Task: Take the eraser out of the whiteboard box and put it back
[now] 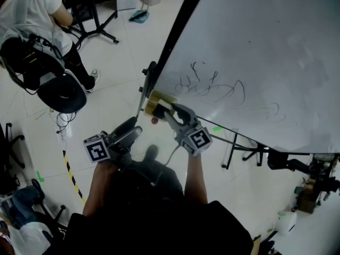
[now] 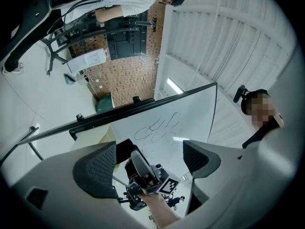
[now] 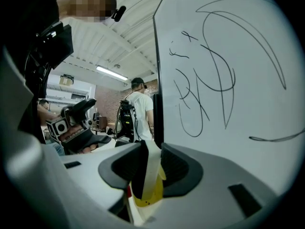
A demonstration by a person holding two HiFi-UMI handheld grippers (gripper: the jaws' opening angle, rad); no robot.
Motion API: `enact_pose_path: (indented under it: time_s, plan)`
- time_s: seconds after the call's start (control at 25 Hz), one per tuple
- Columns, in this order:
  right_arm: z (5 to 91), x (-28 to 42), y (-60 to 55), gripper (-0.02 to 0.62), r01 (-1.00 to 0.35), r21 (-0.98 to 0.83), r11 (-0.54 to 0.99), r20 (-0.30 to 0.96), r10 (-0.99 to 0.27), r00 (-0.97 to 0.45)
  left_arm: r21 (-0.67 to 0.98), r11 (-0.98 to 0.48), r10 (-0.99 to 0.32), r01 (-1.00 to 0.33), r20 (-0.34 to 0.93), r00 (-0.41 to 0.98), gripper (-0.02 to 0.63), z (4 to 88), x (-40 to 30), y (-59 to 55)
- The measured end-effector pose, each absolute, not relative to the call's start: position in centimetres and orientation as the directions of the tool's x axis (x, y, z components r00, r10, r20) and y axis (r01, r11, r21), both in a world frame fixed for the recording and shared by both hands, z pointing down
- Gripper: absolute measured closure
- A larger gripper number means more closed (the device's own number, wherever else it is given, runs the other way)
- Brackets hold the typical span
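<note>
A cream and yellow eraser (image 1: 155, 102) is held by my right gripper (image 1: 169, 109) at the lower left edge of the whiteboard (image 1: 255, 57), just left of the black scribbles (image 1: 210, 86). In the right gripper view the jaws are shut on the eraser (image 3: 148, 180), which stands on edge between the pads, beside the board's black frame (image 3: 157, 80). My left gripper (image 1: 134, 127) hangs lower left of it, apart from the board. Its jaws stand wide in the left gripper view (image 2: 148, 152) with nothing between them. No whiteboard box can be made out.
A small red thing (image 1: 154, 120) shows under the eraser. The board's black stand legs (image 1: 249, 147) run along the floor at right. A person in a white shirt (image 1: 32, 9) with black gear stands at upper left. Yellow-black tape (image 1: 71, 174) marks the floor.
</note>
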State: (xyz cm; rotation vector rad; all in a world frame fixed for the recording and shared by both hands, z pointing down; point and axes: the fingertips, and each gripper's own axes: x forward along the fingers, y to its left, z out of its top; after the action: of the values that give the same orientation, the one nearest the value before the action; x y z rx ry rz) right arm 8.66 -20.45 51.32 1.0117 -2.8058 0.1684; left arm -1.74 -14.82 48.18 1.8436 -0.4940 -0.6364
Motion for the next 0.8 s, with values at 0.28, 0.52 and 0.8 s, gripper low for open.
enact_pose_path:
  time_s: [0.28, 0.52, 0.8]
  plan:
    - [52.2, 8.1, -20.2, 0.437, -0.630, -0.021, 0.776, 0.211, -0.613, -0.762, 0.933, -0.354, -0.610, -0.062, -0.180, 0.771, 0.178, 47.9, -2.0, -14.9]
    - [53.3, 7.9, -20.1, 0.437, -0.627, 0.006, 0.779, 0.230, -0.612, -0.757, 0.934, -0.355, -0.610, -0.051, -0.189, 0.770, 0.178, 47.7, -1.9, -14.9]
    - [54.2, 7.7, -19.8, 0.437, -0.630, 0.033, 0.776, 0.239, -0.618, -0.749, 0.936, -0.344, -0.611, -0.069, -0.168, 0.774, 0.178, 48.2, -2.1, -14.7]
